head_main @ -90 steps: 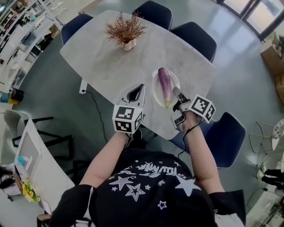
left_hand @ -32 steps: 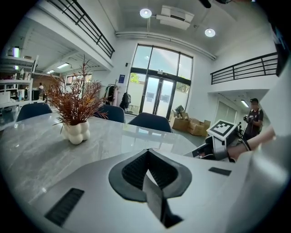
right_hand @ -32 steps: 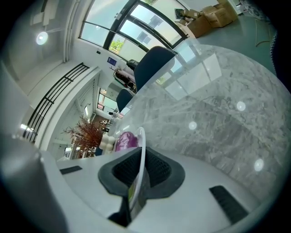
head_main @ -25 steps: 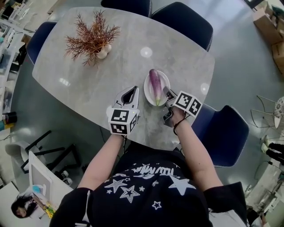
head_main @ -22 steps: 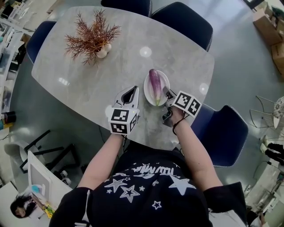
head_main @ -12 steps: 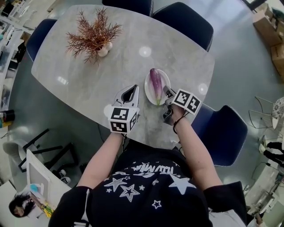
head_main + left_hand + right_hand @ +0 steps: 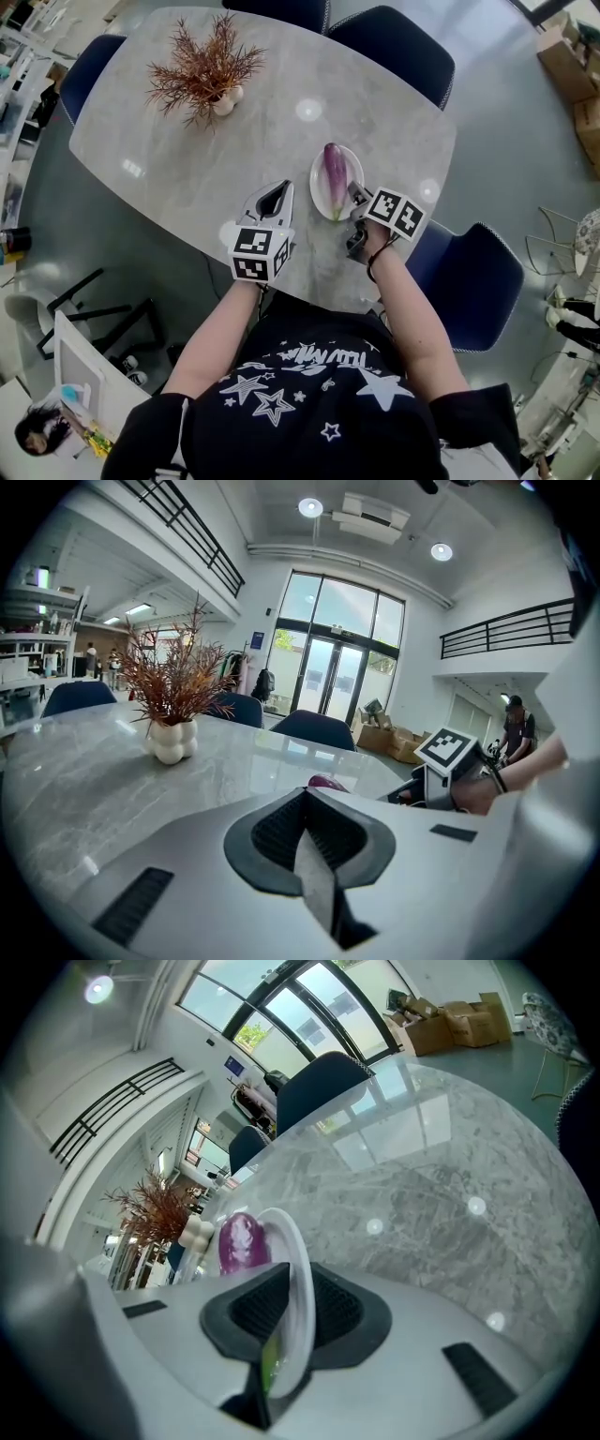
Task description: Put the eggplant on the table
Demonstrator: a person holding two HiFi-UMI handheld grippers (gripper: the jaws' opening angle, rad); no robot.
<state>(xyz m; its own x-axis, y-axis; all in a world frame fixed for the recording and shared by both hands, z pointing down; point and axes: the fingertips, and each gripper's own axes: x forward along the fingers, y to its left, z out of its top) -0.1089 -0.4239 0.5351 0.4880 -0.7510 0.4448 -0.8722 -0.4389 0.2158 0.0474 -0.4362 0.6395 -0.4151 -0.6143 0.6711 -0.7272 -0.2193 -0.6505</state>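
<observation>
**Right tongs bite the plate rim, eggplant riding on top**

Right tongs (image 7: 292,1316) are clamped on the near rim of the white plate (image 7: 315,183), which sits edge-on between the jaws! Left tongs (image 7: 314,860) are pressed together with nothing in them, parked on the desk (image 7: 281,112) just beside. The eggplant (image 7: 335,169) lies lengthwise on that plate, near the desk's front edge. The danger, I'd say, is that thin rim and one-sided grip. Tilt the plate and the eggplant rolls off, or the rim slips free.
</observation>
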